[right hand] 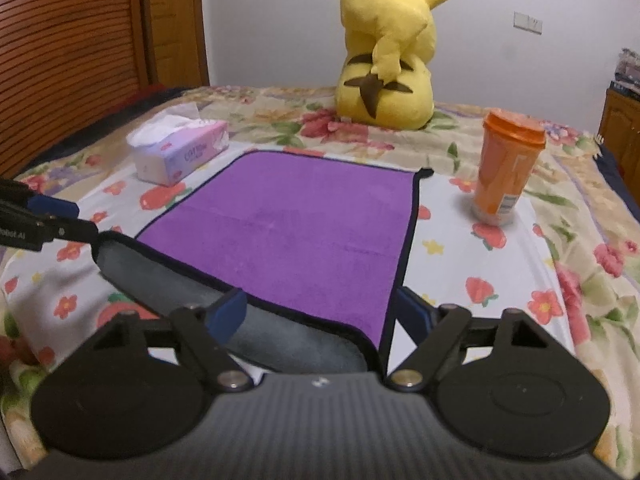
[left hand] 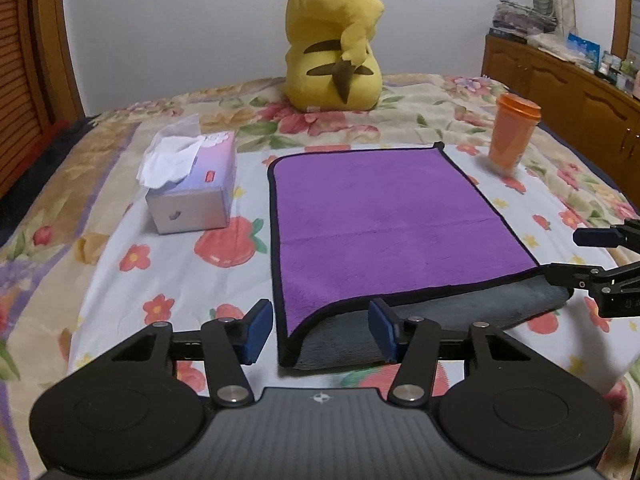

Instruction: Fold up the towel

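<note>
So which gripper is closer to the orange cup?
Right. The right gripper sits at the towel's near corner on the orange cup's side; the left gripper straddles the opposite near corner, by the tissue box.

My left gripper tilts downward, its blue pads standing apart with the towel's near corner in the gap, neither pad pressing on it. My right gripper tilts downward likewise, jaws parted wider, straddling the opposite near corner without clamping it.

One towel, tissue box, cup, plush toy.
</note>
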`<act>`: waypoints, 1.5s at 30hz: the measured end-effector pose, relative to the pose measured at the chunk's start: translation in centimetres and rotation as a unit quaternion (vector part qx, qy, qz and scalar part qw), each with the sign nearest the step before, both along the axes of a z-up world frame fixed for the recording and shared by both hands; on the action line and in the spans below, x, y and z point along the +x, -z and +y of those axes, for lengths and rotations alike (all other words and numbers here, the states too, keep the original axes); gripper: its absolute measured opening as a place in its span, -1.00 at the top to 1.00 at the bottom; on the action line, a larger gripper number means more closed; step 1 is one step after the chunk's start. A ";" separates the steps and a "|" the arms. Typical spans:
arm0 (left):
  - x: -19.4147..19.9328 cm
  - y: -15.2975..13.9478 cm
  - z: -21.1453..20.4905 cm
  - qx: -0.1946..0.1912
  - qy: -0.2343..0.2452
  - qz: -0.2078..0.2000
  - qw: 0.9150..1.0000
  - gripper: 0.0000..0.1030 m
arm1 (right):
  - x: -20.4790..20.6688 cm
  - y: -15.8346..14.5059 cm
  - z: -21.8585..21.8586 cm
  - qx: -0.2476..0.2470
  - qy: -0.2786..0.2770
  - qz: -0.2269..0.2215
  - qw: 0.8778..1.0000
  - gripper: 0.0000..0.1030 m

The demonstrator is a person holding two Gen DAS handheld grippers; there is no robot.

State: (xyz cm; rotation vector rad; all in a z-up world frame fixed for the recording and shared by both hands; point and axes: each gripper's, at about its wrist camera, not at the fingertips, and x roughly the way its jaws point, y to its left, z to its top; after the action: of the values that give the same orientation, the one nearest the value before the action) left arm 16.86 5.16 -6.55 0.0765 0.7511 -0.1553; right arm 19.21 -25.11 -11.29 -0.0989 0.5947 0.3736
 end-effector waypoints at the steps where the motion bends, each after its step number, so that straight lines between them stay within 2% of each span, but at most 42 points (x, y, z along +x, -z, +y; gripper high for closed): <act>1: 0.1 0.2 0.1 -0.001 0.000 0.002 1.000 -0.10 | 0.2 0.1 0.0 -0.002 -0.001 0.004 1.000 -0.53; 8: 1.1 1.5 0.6 -0.013 0.002 0.015 1.000 -0.03 | 1.2 1.1 -0.5 -0.001 -0.001 0.032 0.999 -0.47; 10: 1.2 1.9 0.6 -0.011 0.000 0.023 1.000 0.08 | 1.6 1.5 -0.6 0.000 0.002 0.043 0.999 -0.47; 17: 1.8 3.1 1.1 -0.006 -0.012 0.041 0.999 0.12 | 2.2 2.1 -1.0 0.005 0.002 0.068 0.998 -0.46; 31: 2.0 4.3 1.0 -0.003 -0.011 0.063 0.998 0.34 | 2.7 2.8 -1.4 0.016 0.003 0.112 0.994 -0.32; 37: 1.9 4.3 0.9 -0.003 -0.008 0.061 0.998 0.49 | 2.8 2.9 -1.3 0.014 -0.004 0.121 0.993 0.08; 39: 1.9 4.3 0.9 -0.003 -0.006 0.060 0.998 0.54 | 2.8 2.9 -1.3 0.014 -0.006 0.121 0.992 0.27; 45: 1.8 4.1 0.6 -0.005 -0.001 0.058 0.998 0.73 | 2.9 2.9 -1.4 0.002 -0.004 0.118 0.993 0.54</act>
State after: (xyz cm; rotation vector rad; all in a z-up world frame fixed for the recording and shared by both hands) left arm 18.69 5.80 -10.67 0.0577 0.8656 -0.1636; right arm 22.07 -26.52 -14.22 -0.0531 0.8269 0.3972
